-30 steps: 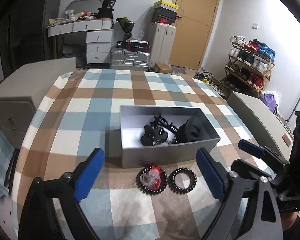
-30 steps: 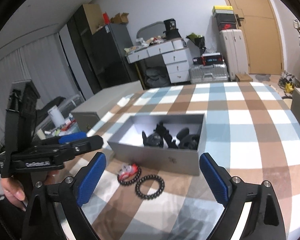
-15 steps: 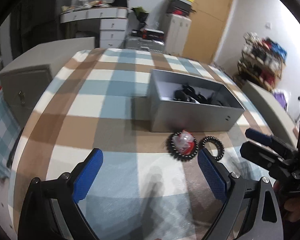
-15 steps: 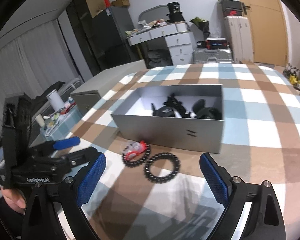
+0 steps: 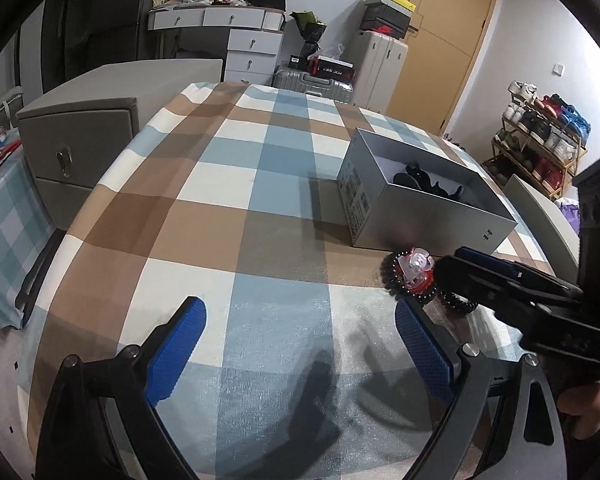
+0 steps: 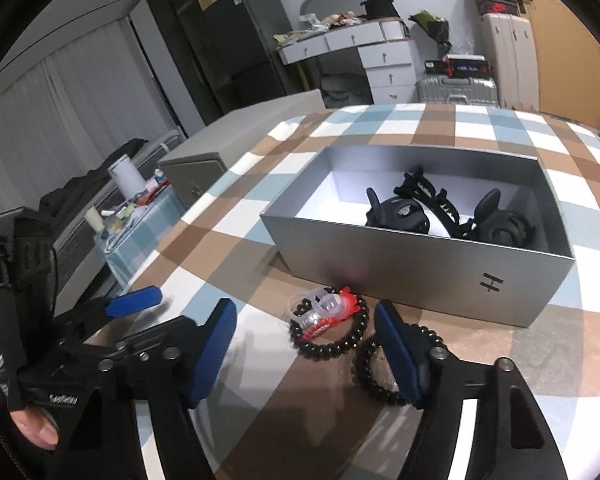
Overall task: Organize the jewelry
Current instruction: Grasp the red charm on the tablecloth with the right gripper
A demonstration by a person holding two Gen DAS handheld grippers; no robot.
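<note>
So the grey box point(image 6: 420, 268) sits open on the checked tablecloth point(image 5: 228, 240) with a pile of black hair clips point(image 6: 444, 216) inside. Right in front of its near wall are 2 black bead bracelets: one bracelet point(image 6: 332, 340) has a little red-and-clear plastic piece point(image 6: 324, 312) lying in its ring, and the second bracelet point(image 6: 384, 368) touches it on the right.

The right gripper point(image 6: 304, 340) is spread wide and low over the first bracelet, nothing grasped, its right pad in front of the second one. The left gripper point(image 5: 300, 344) is also spread apart, holding nothing, off to the left over bare cloth.
</note>
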